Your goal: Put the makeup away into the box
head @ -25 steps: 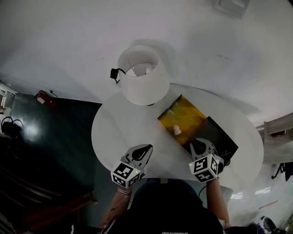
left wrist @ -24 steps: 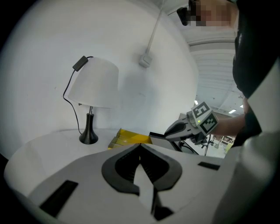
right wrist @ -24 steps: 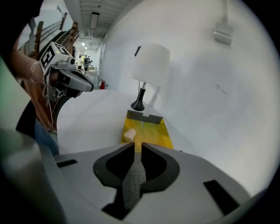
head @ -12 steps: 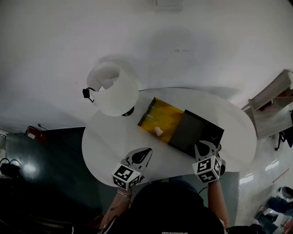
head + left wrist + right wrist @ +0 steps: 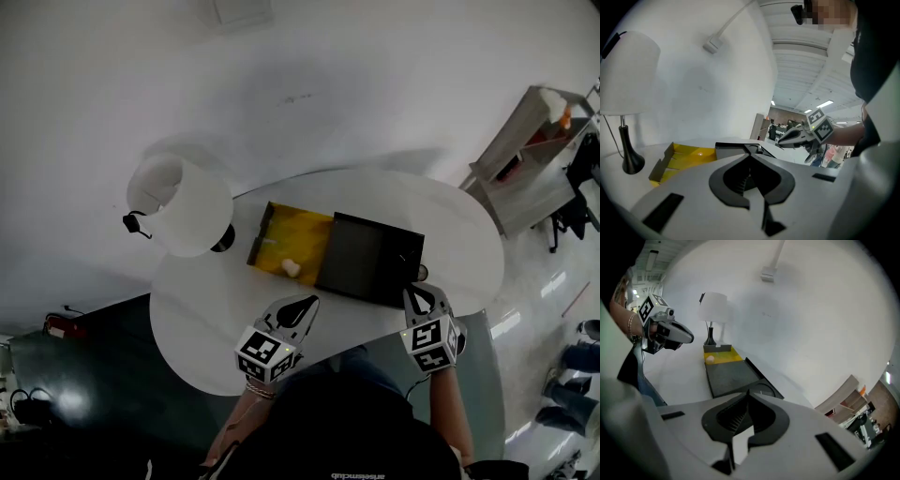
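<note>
An open box lies on the white round table [image 5: 206, 309]: a yellow tray [image 5: 281, 239] with a black lid [image 5: 366, 258] beside it. A small cream makeup piece [image 5: 292, 268] sits in the yellow tray's near edge, also seen in the right gripper view as the cream piece [image 5: 709, 359]. A round dark item [image 5: 761, 391] rests at the black lid's near right corner. My left gripper [image 5: 307, 303] is shut and empty, just in front of the tray. My right gripper [image 5: 412, 292] has just closed with nothing between its jaws, by that corner.
A white-shaded lamp [image 5: 183, 202] on a black foot stands at the table's left, close to the yellow tray. A wooden shelf unit [image 5: 534, 141] stands off to the right beyond the table. A dark floor lies to the left below the table.
Both grippers have moved rightward along the table's near edge. The left one now sits before the yellow tray, the right one at the black lid's corner. The box has not moved on the table.
</note>
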Demonstrator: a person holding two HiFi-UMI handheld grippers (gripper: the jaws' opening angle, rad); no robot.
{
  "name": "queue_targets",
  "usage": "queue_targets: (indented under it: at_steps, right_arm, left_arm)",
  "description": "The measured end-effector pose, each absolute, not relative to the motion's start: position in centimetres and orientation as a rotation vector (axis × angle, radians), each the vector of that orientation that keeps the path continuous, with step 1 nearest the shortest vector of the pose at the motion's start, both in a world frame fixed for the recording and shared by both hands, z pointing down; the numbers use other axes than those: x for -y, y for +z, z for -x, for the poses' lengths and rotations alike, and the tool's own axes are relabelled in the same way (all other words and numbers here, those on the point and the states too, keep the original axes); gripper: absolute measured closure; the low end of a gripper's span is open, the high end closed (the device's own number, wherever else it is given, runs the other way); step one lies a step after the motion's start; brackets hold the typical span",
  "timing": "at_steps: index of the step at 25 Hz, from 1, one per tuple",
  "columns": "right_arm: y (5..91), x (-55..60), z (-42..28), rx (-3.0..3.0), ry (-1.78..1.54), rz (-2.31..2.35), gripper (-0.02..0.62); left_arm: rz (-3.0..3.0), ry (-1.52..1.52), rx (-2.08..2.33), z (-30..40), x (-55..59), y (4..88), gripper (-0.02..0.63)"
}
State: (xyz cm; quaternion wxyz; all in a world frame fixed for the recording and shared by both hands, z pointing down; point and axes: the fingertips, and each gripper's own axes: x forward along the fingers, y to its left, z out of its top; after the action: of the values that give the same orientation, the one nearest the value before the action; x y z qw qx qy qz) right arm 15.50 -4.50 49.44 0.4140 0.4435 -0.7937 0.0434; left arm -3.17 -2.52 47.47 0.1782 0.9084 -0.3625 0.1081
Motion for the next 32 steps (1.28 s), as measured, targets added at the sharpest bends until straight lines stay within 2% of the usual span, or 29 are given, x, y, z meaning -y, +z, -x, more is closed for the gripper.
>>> queue_targets:
  at_steps: [19,32]
  right_arm:
    - [48.6,-1.2,-15.8,2.007,0.188,-1.316,0.568]
    - [49.8,3.5,-18.4,2.151,0.206,-1.132,0.568]
  left_arm:
    - [-2.626,0.343,0.925,2.6,0.3,47.6,0.589]
    - [-2.56,0.345,1.013,-3.6,3.6,47.8,0.589]
